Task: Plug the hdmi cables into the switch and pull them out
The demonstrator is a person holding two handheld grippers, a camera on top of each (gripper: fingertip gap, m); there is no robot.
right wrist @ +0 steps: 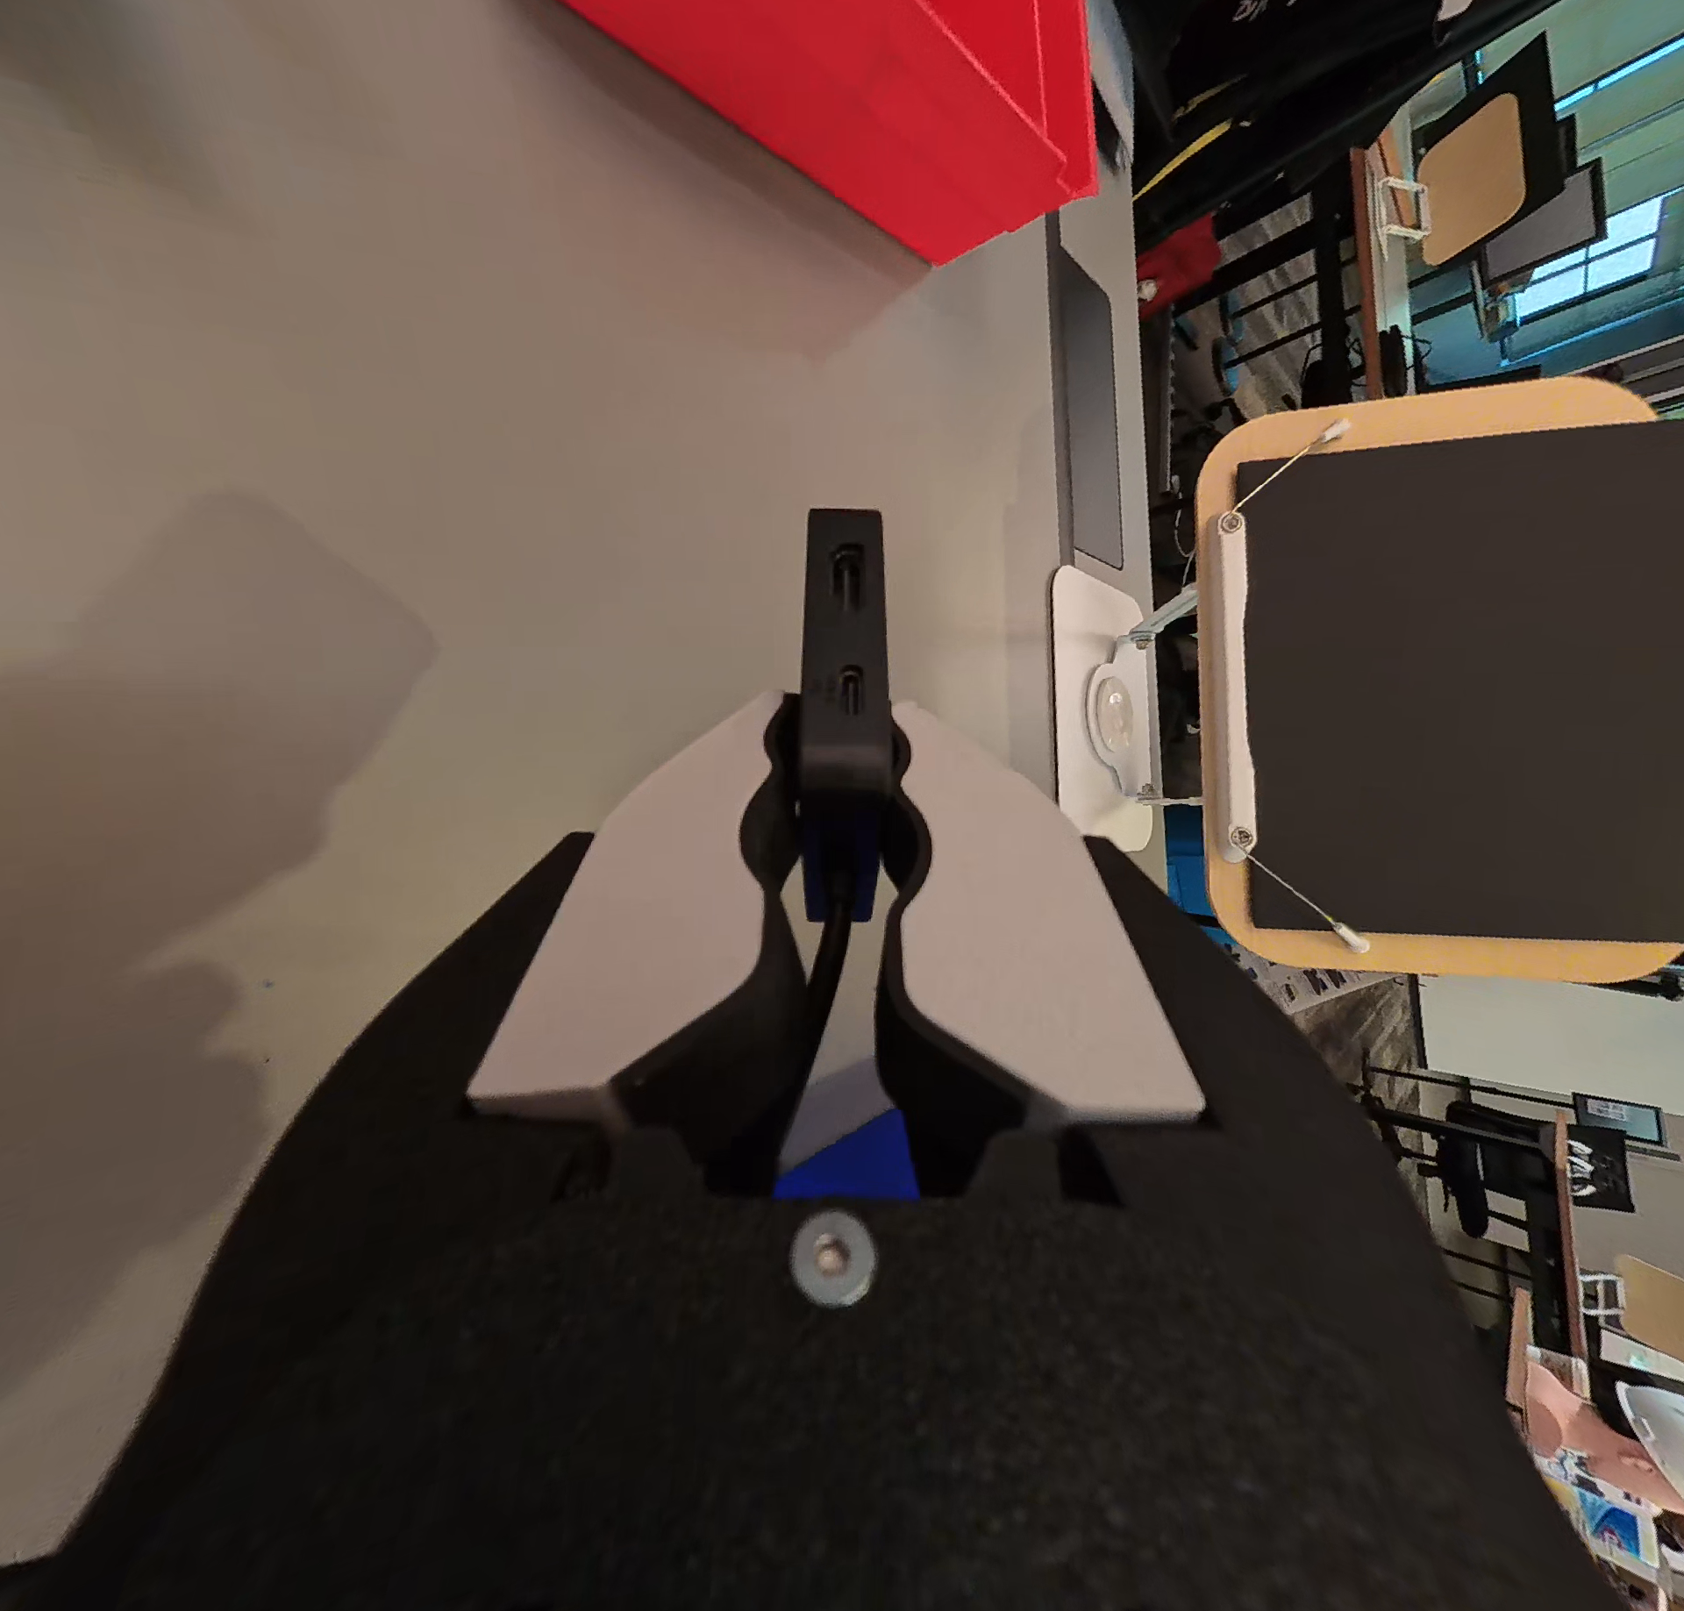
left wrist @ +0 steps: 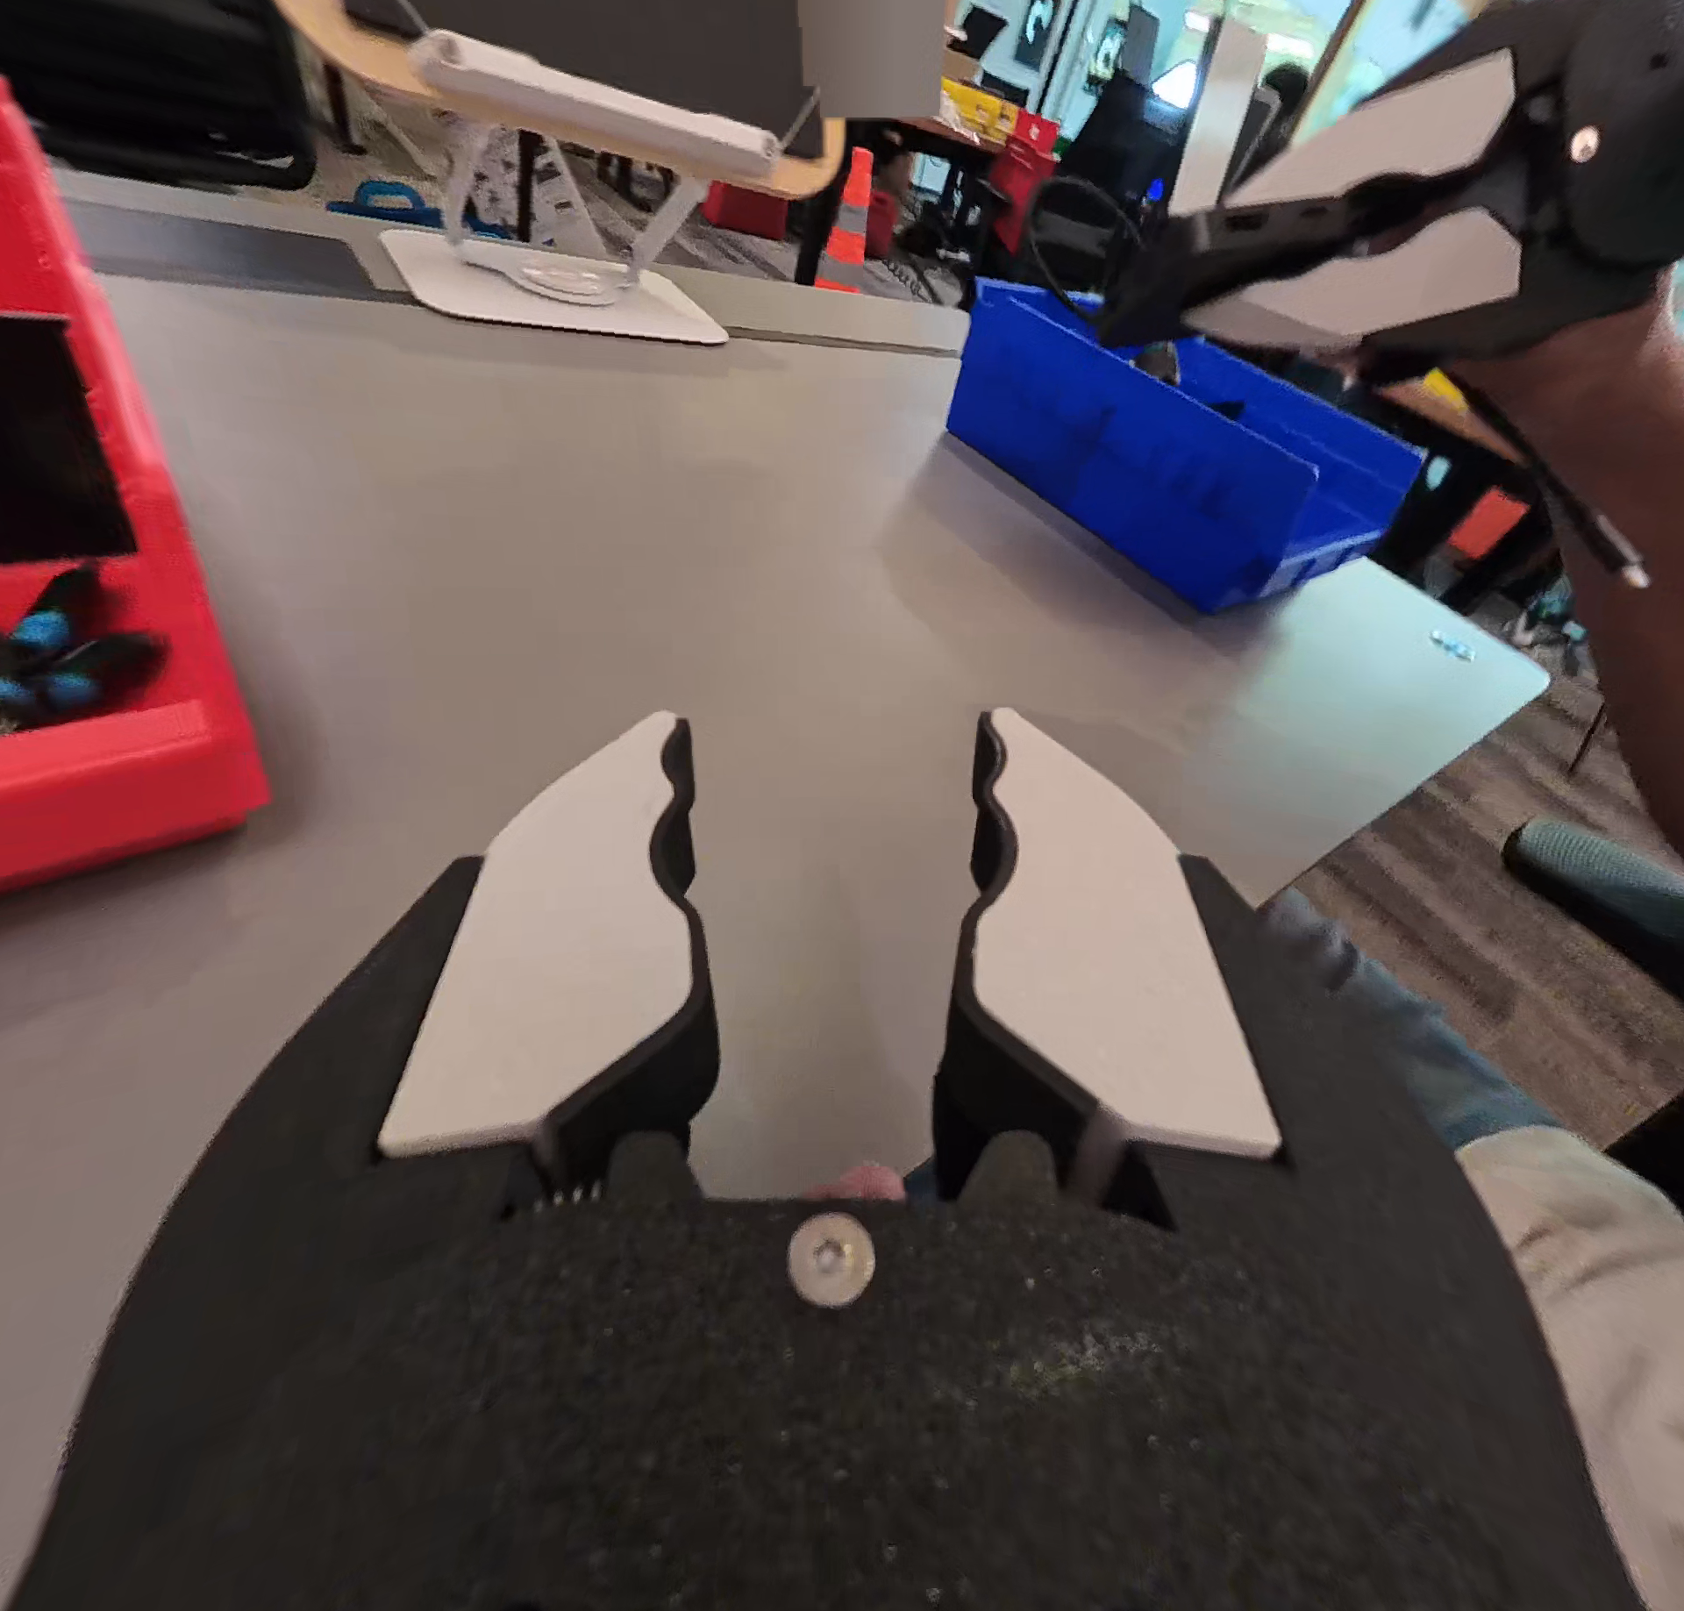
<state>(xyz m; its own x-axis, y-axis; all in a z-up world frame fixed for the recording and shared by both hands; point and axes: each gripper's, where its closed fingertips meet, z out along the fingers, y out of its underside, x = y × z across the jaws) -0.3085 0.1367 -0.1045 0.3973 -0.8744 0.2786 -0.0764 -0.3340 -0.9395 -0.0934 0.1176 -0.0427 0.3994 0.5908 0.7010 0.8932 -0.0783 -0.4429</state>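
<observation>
switch (right wrist: 843, 656) is a slim black box clamped between the fingers of my right gripper (right wrist: 838, 747), held in the air above the grey table (right wrist: 456, 474). i can see two small ports on its narrow edge, both empty, and its own black lead (right wrist: 825, 948) runs back between the fingers. in the left wrist view the same switch (left wrist: 1212, 264) hangs above the blue bin (left wrist: 1175, 474), off to the right and well apart from my left gripper.

my left gripper (left wrist: 834, 738) hovers low over bare table with its fingers spread wide and nothing between them.

as i judge it, the task is barely begun: the switch is picked up and presented, but no hdmi cable is in hand and nothing is plugged in. fetching a cable, seating it, then pulling it out is all left to do.

the red bin (left wrist: 118, 747) sits at the table's left edge. in it i make out dark objects with blue patches (left wrist: 55, 647), possibly the cable ends, but they are too blurred to be sure. the blue bin at the far right holds something small and dark that i cannot identify.
</observation>
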